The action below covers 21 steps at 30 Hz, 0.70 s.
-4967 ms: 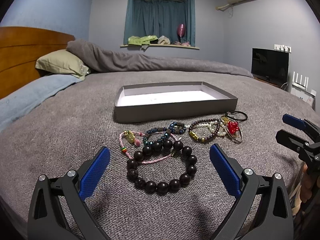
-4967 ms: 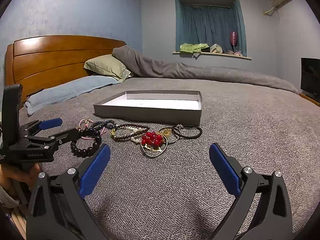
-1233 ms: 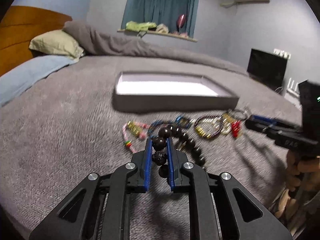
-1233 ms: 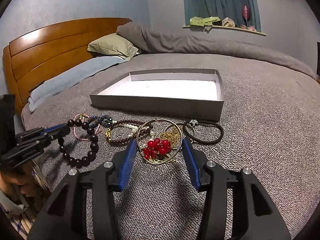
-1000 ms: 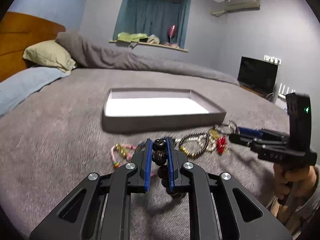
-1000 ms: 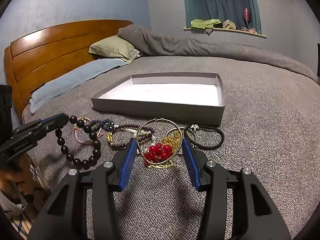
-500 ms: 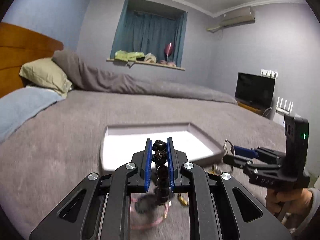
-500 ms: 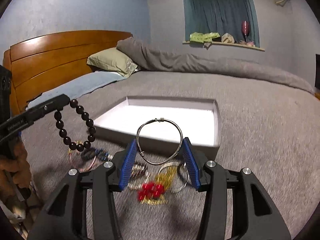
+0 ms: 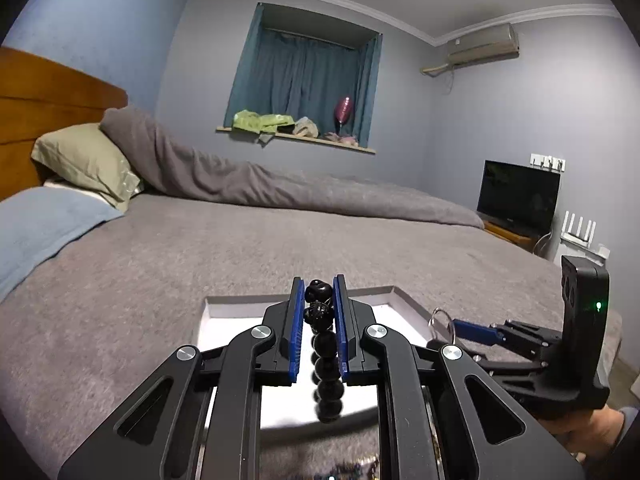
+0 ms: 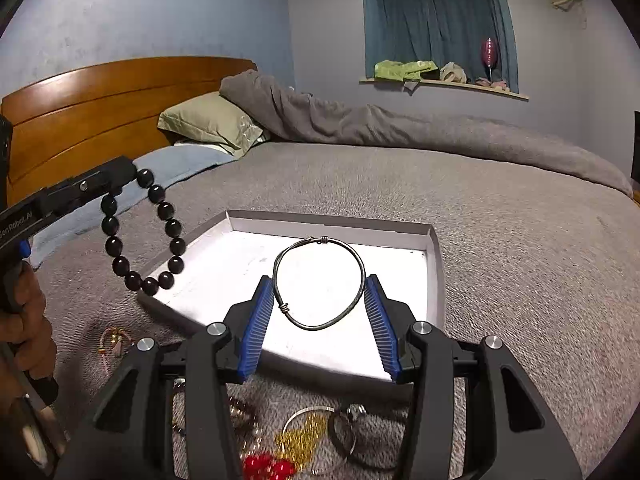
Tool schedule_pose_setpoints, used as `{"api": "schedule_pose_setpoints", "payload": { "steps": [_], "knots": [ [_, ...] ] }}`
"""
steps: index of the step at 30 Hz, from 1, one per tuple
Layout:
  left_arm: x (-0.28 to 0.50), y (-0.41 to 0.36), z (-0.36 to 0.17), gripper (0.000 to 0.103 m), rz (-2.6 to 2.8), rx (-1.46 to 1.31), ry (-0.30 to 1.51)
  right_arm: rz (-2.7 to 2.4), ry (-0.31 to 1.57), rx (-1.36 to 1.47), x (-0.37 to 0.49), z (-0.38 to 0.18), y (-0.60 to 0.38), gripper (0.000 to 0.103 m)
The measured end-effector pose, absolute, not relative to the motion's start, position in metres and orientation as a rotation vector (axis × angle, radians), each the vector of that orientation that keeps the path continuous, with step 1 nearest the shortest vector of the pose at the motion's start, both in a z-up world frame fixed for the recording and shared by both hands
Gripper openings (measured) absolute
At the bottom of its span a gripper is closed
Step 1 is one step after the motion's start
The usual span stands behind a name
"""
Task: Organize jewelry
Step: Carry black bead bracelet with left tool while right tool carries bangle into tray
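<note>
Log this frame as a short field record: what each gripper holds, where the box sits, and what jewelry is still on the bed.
left gripper: shut on dark bead bracelet, which hangs free below the jaws
right gripper: shut on thin metal bangle, held across its width
grey box: open, white inside, nothing in it, on the grey bedspread
position: both pieces held above the box
left on bed: red bead piece, gold chain, black ring, others partly hidden
</note>
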<state>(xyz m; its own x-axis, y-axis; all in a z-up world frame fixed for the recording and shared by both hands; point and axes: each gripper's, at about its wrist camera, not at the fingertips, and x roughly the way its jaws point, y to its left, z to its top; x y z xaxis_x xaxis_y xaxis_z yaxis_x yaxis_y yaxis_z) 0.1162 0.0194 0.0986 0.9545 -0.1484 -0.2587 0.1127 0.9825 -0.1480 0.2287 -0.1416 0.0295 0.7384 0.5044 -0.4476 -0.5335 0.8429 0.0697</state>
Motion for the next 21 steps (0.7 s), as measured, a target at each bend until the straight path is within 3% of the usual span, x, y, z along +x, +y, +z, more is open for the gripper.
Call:
{"api": "schedule_pose_setpoints", "payload": {
  "steps": [8,21],
  "knots": [
    [0.156,0.022,0.090,0.015,-0.100,-0.122,0.311,0.544,0.566,-0.124,0.253,0.015,-0.125,0.047],
    [0.197,0.032,0.044,0.015,-0.056,-0.090,0.530,0.512,0.689,-0.166,0.278,-0.007,-0.115,0.047]
  ]
}}
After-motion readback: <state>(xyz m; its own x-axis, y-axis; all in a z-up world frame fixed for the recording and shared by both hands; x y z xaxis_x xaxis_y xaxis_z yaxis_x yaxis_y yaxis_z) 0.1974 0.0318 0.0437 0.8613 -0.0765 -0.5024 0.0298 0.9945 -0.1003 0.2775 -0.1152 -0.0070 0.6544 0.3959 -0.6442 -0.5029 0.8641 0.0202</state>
